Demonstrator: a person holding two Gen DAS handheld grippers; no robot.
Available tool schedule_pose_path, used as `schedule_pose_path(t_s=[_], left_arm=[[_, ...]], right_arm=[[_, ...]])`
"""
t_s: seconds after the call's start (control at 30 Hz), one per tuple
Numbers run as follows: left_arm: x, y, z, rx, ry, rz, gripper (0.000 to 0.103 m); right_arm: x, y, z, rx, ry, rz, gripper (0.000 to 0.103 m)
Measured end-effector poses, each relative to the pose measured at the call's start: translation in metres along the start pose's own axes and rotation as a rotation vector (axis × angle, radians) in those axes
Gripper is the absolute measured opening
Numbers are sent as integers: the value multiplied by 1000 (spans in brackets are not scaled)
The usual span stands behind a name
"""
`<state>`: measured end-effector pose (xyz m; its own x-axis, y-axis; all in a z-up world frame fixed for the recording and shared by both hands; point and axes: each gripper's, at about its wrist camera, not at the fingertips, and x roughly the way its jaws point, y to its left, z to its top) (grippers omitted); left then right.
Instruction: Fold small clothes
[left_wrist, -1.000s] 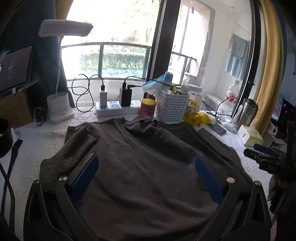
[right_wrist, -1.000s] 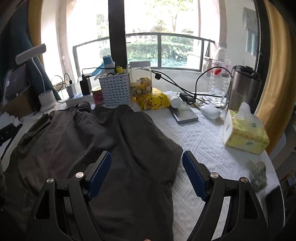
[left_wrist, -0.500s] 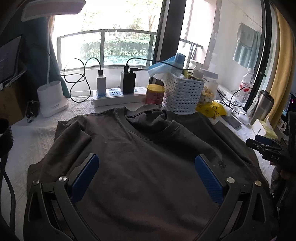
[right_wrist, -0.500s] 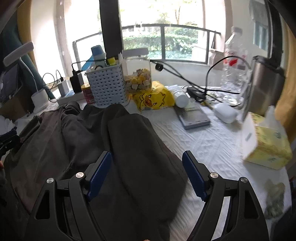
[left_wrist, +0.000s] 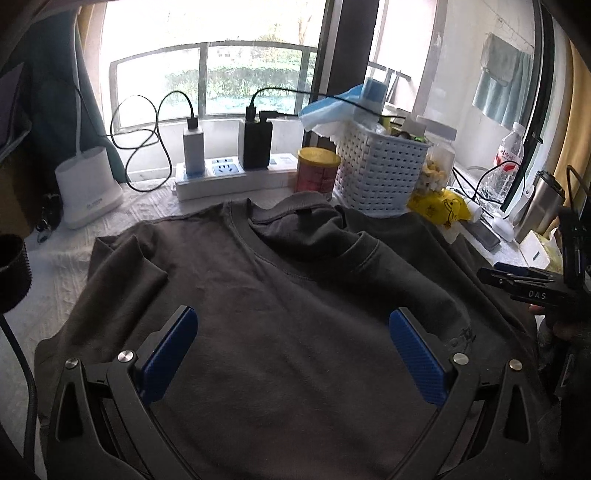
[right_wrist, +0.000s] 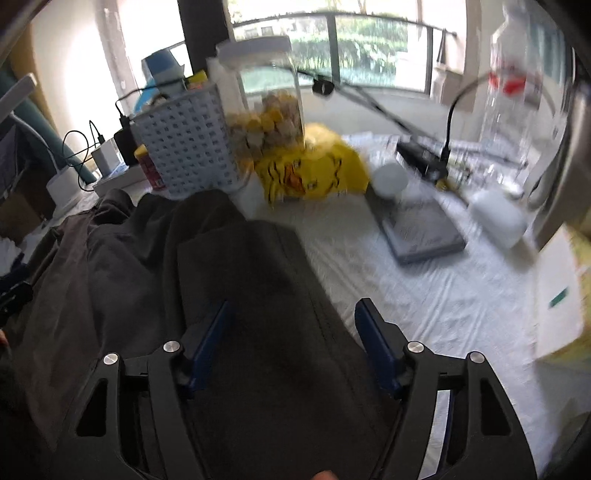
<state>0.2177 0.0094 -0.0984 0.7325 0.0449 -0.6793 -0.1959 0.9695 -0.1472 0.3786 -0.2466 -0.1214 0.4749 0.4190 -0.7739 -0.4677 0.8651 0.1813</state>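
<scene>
Grey sweatshirt (left_wrist: 295, 317): lies front-up and spread across the white table cover (right_wrist: 424, 295), collar toward the window; we see one sleeve already folded over at the left and the other lying along the garment's right edge.
Left tool (left_wrist: 291, 354): jaws stand wide, nothing between the blue pads; it hangs over the chest of the sweatshirt. Against the view a second ago the garment fills more of the frame and the collar sits nearer, so we read this tool as having come forward and lower.
Right tool (right_wrist: 293, 339): jaws are closing, with the right sleeve (right_wrist: 258, 280) lying beneath and between them; the pads do not yet press the cloth. The blurred view, and the basket (right_wrist: 188, 144) and snack jar (right_wrist: 266, 103) looming larger than before, tell us it has dropped in fast toward the sleeve.
Change: both tools have moved from a high survey position down to the cloth; only the right has begun to narrow.
Meaning for task: we judge the sleeve fold on the right side is about to start; no fold has been made by this approach yet.
Risk: yellow duck bag (right_wrist: 314, 170) and basket sit just beside the shoulder, so a dragged sleeve could nudge them.
Unclear: whether the right pads touch fabric at their tips.
</scene>
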Motion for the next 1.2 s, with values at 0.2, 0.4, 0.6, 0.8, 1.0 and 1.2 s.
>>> schedule_pose_path(t_s=[0.2,0.4,0.6,0.8,1.0,1.2], left_arm=[[2,2,0,-11,9,-20,102],[-10,1,0,-4,-15,-29,102],[-25,5,0,-20,-47,-39,102],[-39,10,0,-32,-80,-65,102],[-55,22,-5,-45,-105,-83,102],[-63,40,-13,-58,-111,-83,102]], right_arm=[[-1,1,-2,3,20,56,9],[-25,-7,-5,34,-41,23,6],[-60,-12,-4,57,-117,-29,6],[-86,4,0,35,-176,-32,6],[-93,41,4,-21,-189,-17,6],[-86,79,1,-76,-175,-34,6]])
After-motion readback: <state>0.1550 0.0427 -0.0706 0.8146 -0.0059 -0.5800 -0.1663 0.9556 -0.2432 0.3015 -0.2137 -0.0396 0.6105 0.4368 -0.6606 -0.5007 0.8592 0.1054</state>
